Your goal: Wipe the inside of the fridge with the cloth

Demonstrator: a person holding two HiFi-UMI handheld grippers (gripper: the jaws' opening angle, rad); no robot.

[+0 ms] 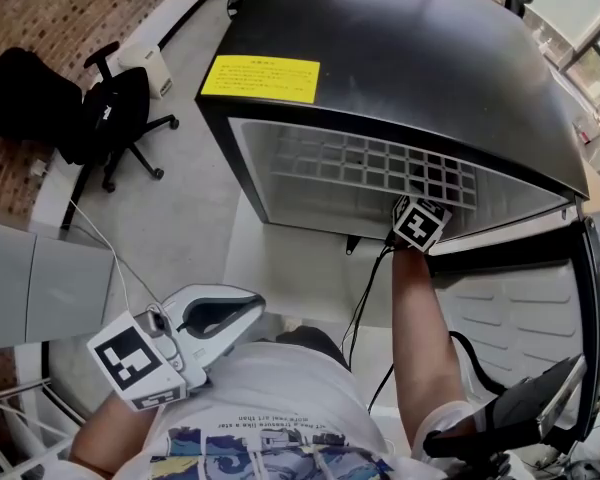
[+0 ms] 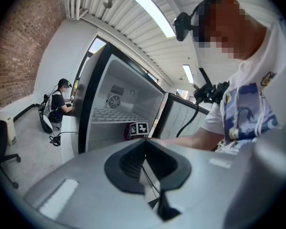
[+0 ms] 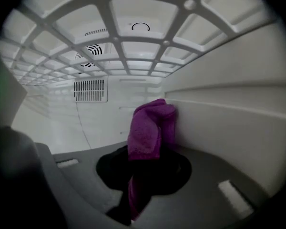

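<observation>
The fridge [image 1: 380, 48] is seen from above with its door [image 1: 520, 308] swung open to the right, and a yellow label [image 1: 260, 78] is stuck on its black top. The right gripper [image 3: 143, 171] is reached into the compartment, under the white wire shelf [image 3: 133, 56]; from the head view only its marker cube [image 1: 420, 223] is shown at the fridge opening. Its jaws are closed on the purple cloth [image 3: 150, 128], which is bunched up beyond the fingertips and appears to be pressed against the right inner wall [image 3: 229, 128]. A vent grille [image 3: 90, 89] is set in the far wall, to the left of the cloth. The left gripper [image 1: 225, 318] is held outside the fridge, near the person's chest, with its jaws pressed together and nothing between them. A black office chair [image 1: 120, 118] is parked on the floor to the left of the fridge. A second person [image 2: 62, 101] is seen in the left gripper view, beyond the fridge's far side.
</observation>
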